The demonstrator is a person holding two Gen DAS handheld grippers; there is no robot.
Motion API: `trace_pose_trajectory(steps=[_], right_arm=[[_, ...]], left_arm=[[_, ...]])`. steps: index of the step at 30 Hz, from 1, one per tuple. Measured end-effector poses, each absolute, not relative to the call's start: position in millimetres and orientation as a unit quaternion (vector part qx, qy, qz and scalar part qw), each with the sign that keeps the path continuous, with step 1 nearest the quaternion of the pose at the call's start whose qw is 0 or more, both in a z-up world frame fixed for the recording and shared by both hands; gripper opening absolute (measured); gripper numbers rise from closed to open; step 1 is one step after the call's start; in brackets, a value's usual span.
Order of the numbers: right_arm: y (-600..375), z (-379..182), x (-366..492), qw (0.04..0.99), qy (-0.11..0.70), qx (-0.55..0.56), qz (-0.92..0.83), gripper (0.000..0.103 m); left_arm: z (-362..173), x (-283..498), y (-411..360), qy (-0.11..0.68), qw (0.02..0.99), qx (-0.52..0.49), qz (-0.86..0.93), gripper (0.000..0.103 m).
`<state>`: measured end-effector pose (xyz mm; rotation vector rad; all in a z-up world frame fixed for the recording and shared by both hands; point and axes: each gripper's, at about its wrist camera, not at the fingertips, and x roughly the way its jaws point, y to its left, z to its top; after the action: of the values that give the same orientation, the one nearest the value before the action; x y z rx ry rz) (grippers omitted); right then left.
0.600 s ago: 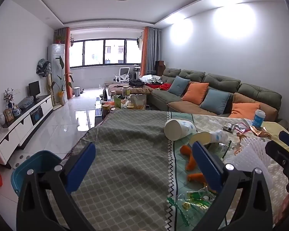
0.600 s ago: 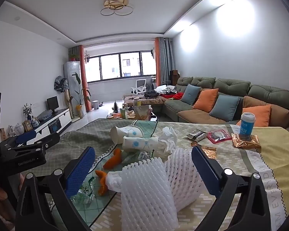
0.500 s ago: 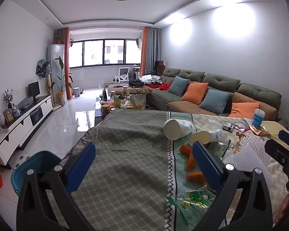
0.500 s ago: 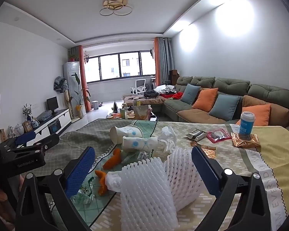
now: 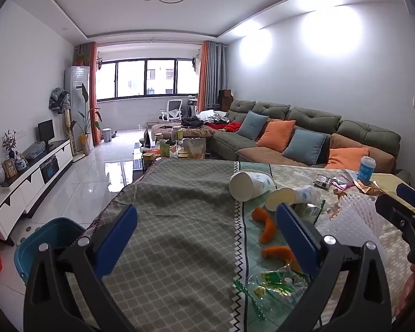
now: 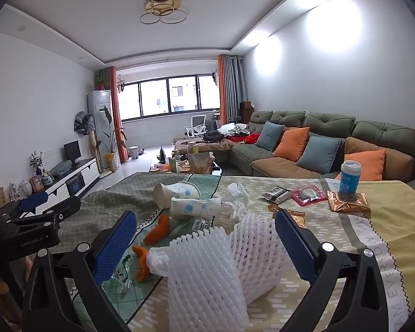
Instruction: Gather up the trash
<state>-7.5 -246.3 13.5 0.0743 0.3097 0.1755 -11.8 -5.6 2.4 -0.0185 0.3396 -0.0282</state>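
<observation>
Trash lies scattered on a cloth-covered table (image 5: 179, 221). Two paper cups (image 5: 250, 185) (image 6: 196, 207) lie tipped over, with orange peel pieces (image 5: 268, 225) (image 6: 157, 231) and a green plastic wrapper (image 5: 276, 282) nearer to me. White foam fruit nets (image 6: 224, 265) sit directly before my right gripper (image 6: 204, 240), which stands open with the nets between its fingers but untouched. My left gripper (image 5: 207, 235) is open above the grey-green cloth, holding nothing; the cups lie to its right. Crumpled white paper (image 6: 236, 197) sits behind the nets.
A blue bin (image 5: 49, 238) stands on the floor left of the table. Snack wrappers (image 6: 345, 202), a blue-and-white cup (image 6: 350, 175) and small packets (image 6: 307, 195) lie at the table's far right. A sofa (image 6: 332, 144) and a cluttered coffee table (image 5: 179, 146) stand beyond.
</observation>
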Motion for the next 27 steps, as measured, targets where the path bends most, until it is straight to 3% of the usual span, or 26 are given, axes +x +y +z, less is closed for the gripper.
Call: trace_pose_trajectory(steps=[27], right_arm=[[-250.2,13.6,-8.8,0.985,0.150,0.040,0.082,0.099]], left_arm=[[1.2,-15.6,-7.9,0.162,0.987,-0.006,-0.017,0.100]])
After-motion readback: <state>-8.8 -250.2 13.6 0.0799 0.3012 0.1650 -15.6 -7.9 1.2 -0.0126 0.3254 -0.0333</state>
